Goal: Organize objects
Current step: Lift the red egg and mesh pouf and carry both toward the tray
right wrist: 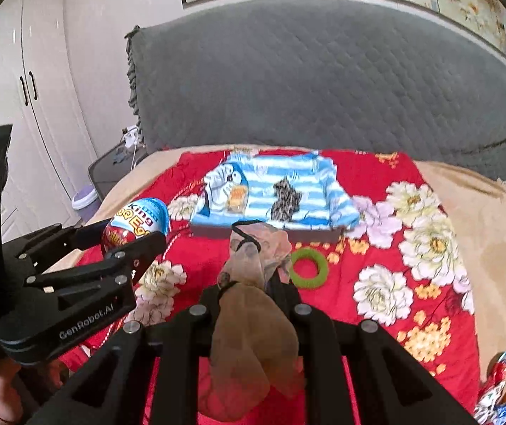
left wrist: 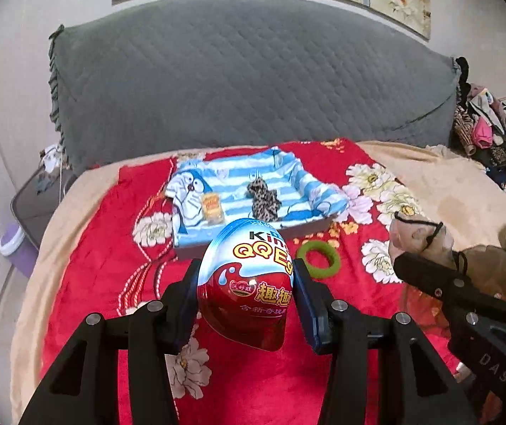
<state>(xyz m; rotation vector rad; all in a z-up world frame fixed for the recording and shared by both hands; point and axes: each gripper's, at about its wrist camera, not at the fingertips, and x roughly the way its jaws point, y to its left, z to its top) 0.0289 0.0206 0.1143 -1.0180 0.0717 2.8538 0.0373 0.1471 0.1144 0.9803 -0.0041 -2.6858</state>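
Note:
My left gripper is shut on a red, white and blue egg-shaped candy pack, held above the red floral blanket. My right gripper is shut on a bunched beige sheer stocking with a black band. Each gripper shows in the other's view: the right gripper at the right edge, the left gripper with the egg pack at the left. Ahead lies a shallow box lined with blue-striped cartoon cloth, holding a small orange packet and a leopard-print scrunchie. A green ring lies in front of the box.
A grey quilted headboard rises behind the bed. A heap of clothes sits at the right. A small table and a purple bin stand left of the bed. More colourful wrappers lie at the blanket's near right corner.

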